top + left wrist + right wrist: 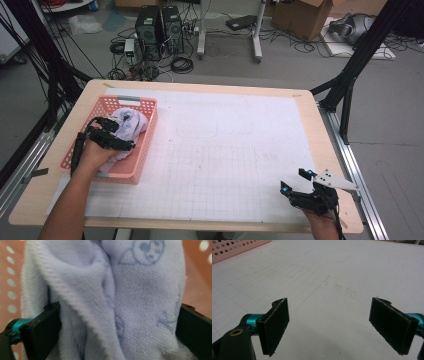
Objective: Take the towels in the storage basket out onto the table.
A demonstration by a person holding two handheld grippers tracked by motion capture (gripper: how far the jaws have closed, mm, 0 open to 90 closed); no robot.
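A pink plastic basket (pixel 149 141) stands at the table's left, and its perforated wall (pixel 10 277) fills the background of the left gripper view. A lavender towel (pixel 131 122) with blue printed drawings lies bunched inside it. My left gripper (pixel 120 135) reaches into the basket, its jaws spread wide on either side of the towel (pixel 140 290), which bulges between them. My right gripper (pixel 295 181) rests low over the table's front right corner, open, with nothing between its black pads (pixel 275 325). A corner of the basket (pixel 234 247) shows far off in the right gripper view.
A white gridded sheet (pixel 230 150) covers most of the wooden table (pixel 310 100). Beyond the far edge the floor holds computer towers (pixel 159 30), cables and cardboard boxes (pixel 305 17). Black frame legs (pixel 350 75) stand at the right.
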